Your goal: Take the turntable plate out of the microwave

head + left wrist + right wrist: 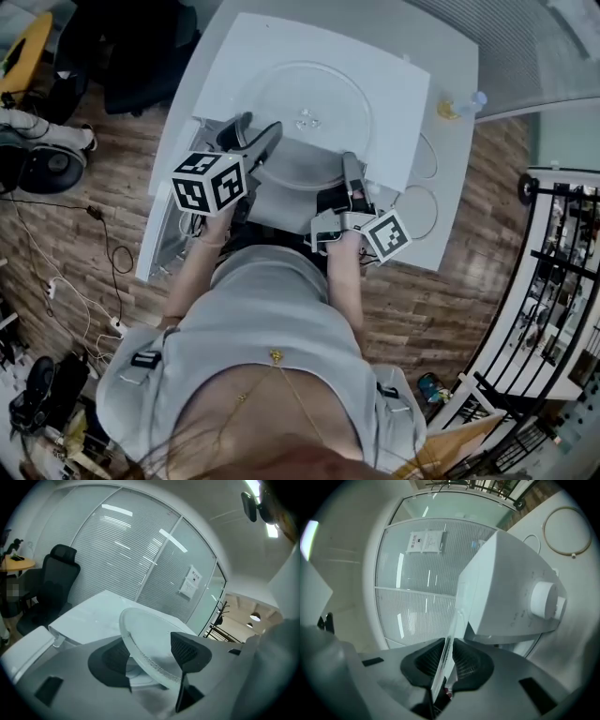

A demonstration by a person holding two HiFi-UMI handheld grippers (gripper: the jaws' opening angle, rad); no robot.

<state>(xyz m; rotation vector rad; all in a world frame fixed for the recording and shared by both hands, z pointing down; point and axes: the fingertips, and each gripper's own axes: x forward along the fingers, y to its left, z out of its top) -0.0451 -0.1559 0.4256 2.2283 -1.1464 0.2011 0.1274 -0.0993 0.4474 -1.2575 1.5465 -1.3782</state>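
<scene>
The round glass turntable plate (309, 103) is out in front of the white microwave (281, 47), tilted and held up over its top. My left gripper (258, 128) stands open at the plate's left rim. In the left gripper view the plate (150, 634) passes between the two dark pads (188, 651), and a gap shows beside one of them. My right gripper (352, 178) is shut on the plate's near right edge. In the right gripper view the plate (452, 634) shows edge-on, pinched between the jaws of my right gripper (446, 662).
The microwave (511, 588) with its round knob (546, 601) stands on a white table (450, 187). Its door (164, 239) hangs open at the left. A ring (419, 211) and a small bottle (459, 106) lie on the table. A black office chair (56, 581) stands beyond.
</scene>
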